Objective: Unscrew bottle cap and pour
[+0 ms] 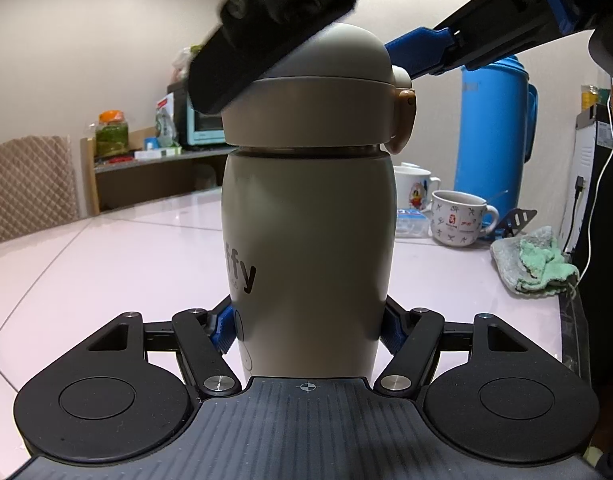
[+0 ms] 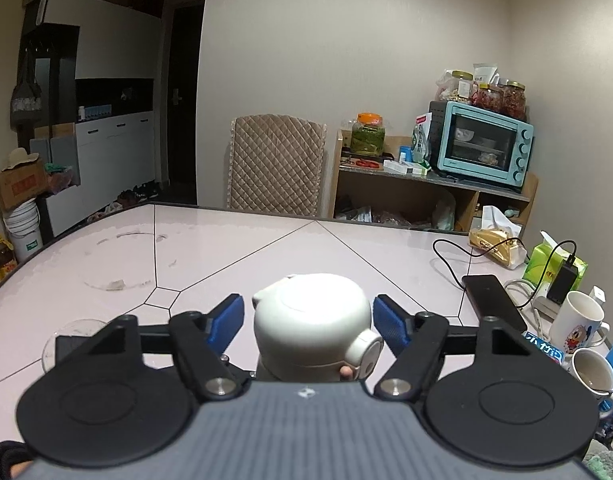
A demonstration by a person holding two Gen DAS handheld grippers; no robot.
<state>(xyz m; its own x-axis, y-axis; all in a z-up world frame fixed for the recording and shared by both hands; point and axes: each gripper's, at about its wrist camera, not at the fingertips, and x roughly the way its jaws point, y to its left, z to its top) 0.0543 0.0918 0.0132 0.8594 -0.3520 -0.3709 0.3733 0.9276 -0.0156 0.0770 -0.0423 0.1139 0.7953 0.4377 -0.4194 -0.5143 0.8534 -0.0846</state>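
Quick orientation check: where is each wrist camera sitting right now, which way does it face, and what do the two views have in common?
Left wrist: low at table height, facing the bottle side-on; left gripper shut on its lower body; right gripper's fingers cross overhead.
Right wrist: above, angled down at the cap, facing the toaster oven; right gripper straddles the cap, gaps both sides.
Shared: bottle, table, cartoon mug, quilted chair.
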